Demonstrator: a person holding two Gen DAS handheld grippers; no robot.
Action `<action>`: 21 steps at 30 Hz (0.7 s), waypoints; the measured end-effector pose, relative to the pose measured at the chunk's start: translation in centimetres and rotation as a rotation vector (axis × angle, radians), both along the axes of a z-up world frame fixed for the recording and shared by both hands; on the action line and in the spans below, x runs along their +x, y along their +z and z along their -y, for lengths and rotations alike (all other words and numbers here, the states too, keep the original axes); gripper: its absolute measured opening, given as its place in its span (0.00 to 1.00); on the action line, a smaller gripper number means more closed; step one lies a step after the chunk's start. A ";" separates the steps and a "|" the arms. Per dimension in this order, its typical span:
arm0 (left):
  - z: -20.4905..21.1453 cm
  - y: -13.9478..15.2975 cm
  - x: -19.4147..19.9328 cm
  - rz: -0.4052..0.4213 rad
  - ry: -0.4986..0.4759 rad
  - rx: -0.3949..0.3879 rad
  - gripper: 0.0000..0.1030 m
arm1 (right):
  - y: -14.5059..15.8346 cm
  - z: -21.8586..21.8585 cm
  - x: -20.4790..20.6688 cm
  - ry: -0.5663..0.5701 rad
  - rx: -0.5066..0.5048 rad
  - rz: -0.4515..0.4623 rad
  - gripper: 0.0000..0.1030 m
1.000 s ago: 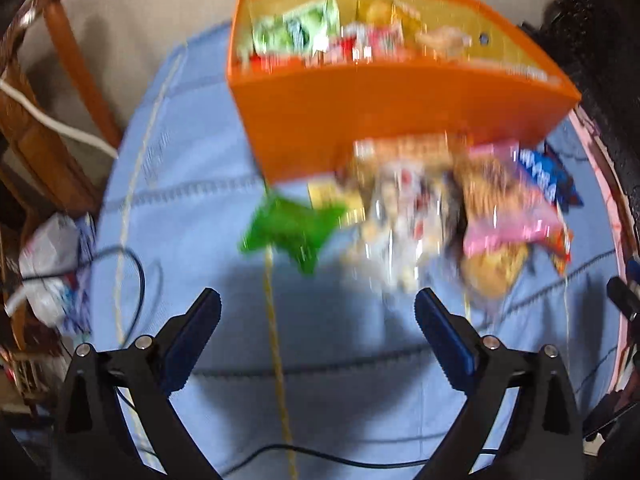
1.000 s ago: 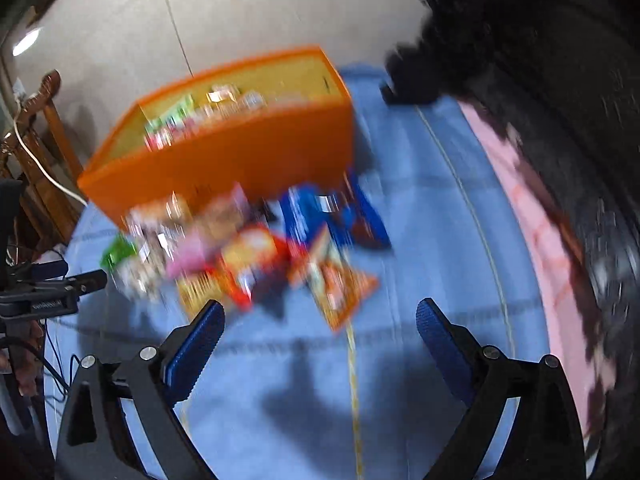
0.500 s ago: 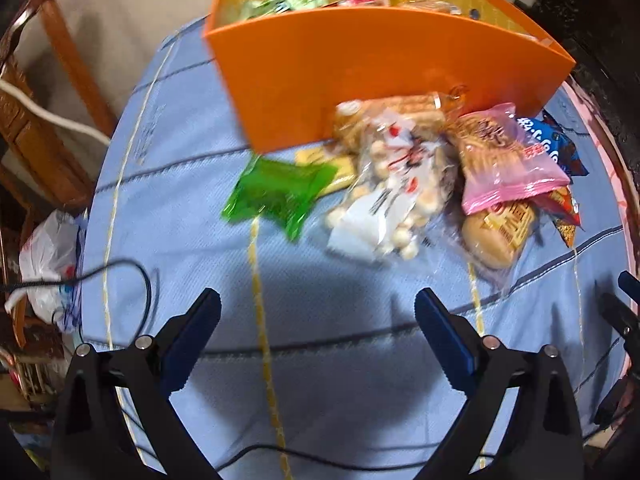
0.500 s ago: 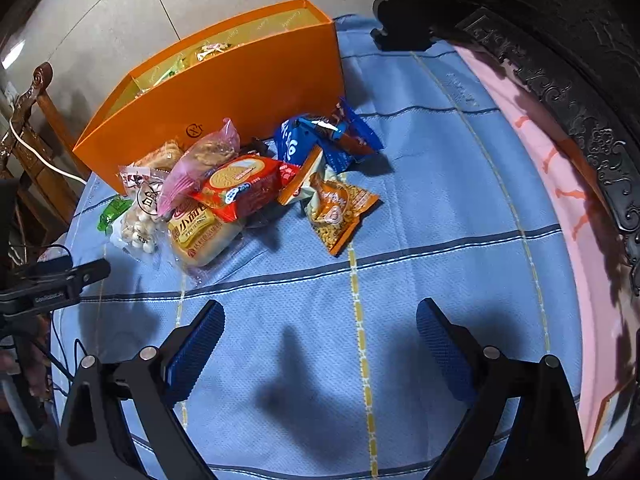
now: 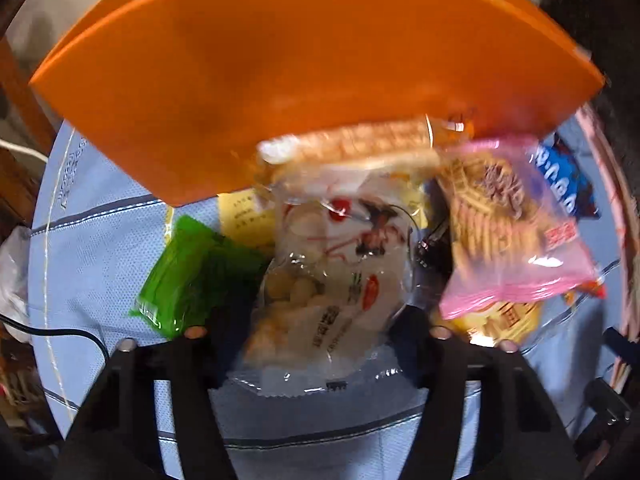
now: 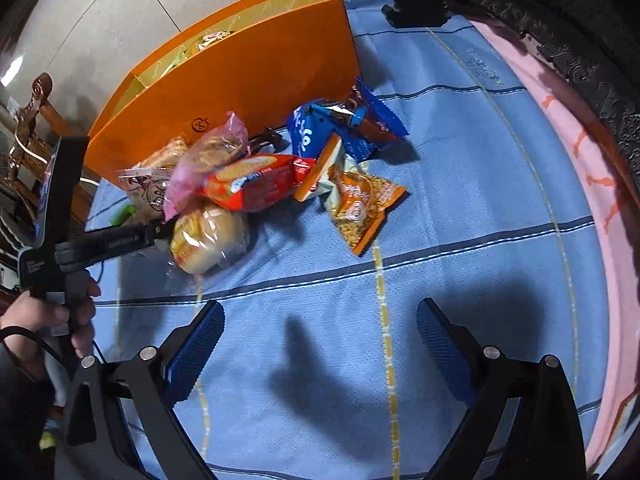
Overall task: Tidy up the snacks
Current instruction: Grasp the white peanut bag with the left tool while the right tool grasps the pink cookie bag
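Left wrist view: the left gripper (image 5: 320,320) has its jaws either side of a clear bag of pale round snacks (image 5: 332,280). They have just been closing on it, and the bag fills the gap between them, but blur hides whether the pads press it. A green packet (image 5: 188,276) lies just beside the bag, a pink packet of stick biscuits (image 5: 504,232) on its other side. Behind them stands the orange box (image 5: 304,64) on the blue cloth (image 5: 92,232) covering the bench.

Right wrist view: the right gripper (image 6: 320,340) hangs with jaws released and nothing between them, over bare cloth near the bench's front edge. The snack pile lies against the box's near wall: a red biscuit pack (image 6: 252,180), a wrapped bun (image 6: 208,240), blue packets (image 6: 320,128), an orange packet (image 6: 360,204). A hand (image 6: 48,312) grips the other tool's handle.
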State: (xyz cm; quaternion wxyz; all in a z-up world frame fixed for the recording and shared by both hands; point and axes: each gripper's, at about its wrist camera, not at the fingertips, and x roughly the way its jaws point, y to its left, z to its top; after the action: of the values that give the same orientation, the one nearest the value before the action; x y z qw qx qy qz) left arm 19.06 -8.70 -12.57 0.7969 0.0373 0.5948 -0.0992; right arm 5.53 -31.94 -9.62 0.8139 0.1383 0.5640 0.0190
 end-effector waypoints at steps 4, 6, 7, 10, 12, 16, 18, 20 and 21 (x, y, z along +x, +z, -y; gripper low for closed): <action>-2.2 2.8 -2.3 0.005 0.017 -0.149 0.41 | 1.9 -0.8 0.8 0.037 0.007 0.049 0.94; -3.5 4.2 -4.3 0.029 0.013 -0.183 0.41 | 3.6 -1.8 1.6 0.070 0.009 0.105 0.94; -3.8 4.5 -4.8 0.023 0.015 -0.195 0.41 | 4.3 -2.7 2.4 0.099 0.008 0.124 0.94; -5.5 5.1 -6.5 0.026 0.020 -0.211 0.41 | 5.4 -5.2 4.7 0.164 -0.026 0.152 0.88; -6.1 5.0 -8.0 0.026 0.027 -0.195 0.41 | 5.7 -7.2 7.0 0.204 -0.064 0.164 0.81; -8.4 4.5 -9.0 0.006 0.084 -0.203 0.41 | 3.9 -11.2 11.5 0.285 -0.190 0.103 0.80; -9.4 4.3 -8.6 0.010 0.106 -0.206 0.41 | 1.3 -12.5 13.2 0.310 -0.253 0.019 0.75; -10.0 4.3 -8.5 0.011 0.127 -0.204 0.41 | -1.2 -13.4 13.8 0.341 -0.304 -0.049 0.59; -10.3 4.3 -8.5 0.010 0.133 -0.205 0.41 | -1.2 -13.8 13.6 0.351 -0.311 -0.031 0.52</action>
State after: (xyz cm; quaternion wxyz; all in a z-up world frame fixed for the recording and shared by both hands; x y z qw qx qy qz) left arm 10.55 1.64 -8.26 0.8042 -0.0835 0.5787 -0.1065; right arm 19.16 -18.19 -10.81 0.8009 -0.0886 0.5879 0.0713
